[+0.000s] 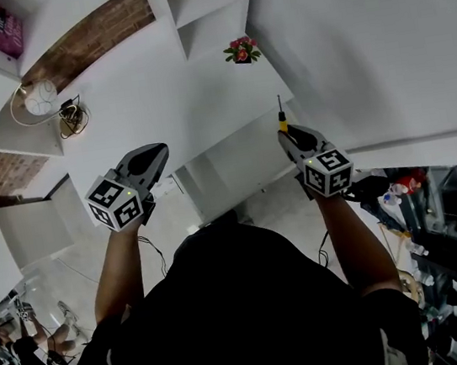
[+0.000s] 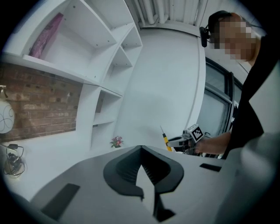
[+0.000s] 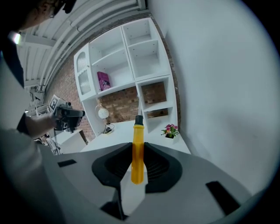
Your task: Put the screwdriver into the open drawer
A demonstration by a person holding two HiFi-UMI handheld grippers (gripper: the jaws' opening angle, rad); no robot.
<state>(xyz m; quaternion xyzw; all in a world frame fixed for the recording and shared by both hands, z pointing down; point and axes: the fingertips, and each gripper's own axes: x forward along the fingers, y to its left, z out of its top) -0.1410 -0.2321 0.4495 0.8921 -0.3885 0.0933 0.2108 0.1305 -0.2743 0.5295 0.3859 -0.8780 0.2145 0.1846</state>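
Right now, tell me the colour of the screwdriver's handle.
The screwdriver handle is yellow-orange; the right gripper view shows it best.

We find the broad middle of the white tabletop (image 1: 155, 86) bare, so there is open passage across it from the centre of the frame upward. At the upper left, a round lamp (image 1: 40, 97) and a tangle of cables (image 1: 72, 117) crowd the corner. A flower pot (image 1: 241, 50) stands at the upper centre, close to the shelf unit (image 1: 202, 3) that closes the far side. The wall (image 1: 359, 30) fills the right side, close beside our right tongs (image 1: 287, 132) and the screwdriver (image 1: 280, 114) they hold. Between these and the left tongs (image 1: 158, 152), at the centre, the drawer (image 1: 226, 165) lies open, white inside.
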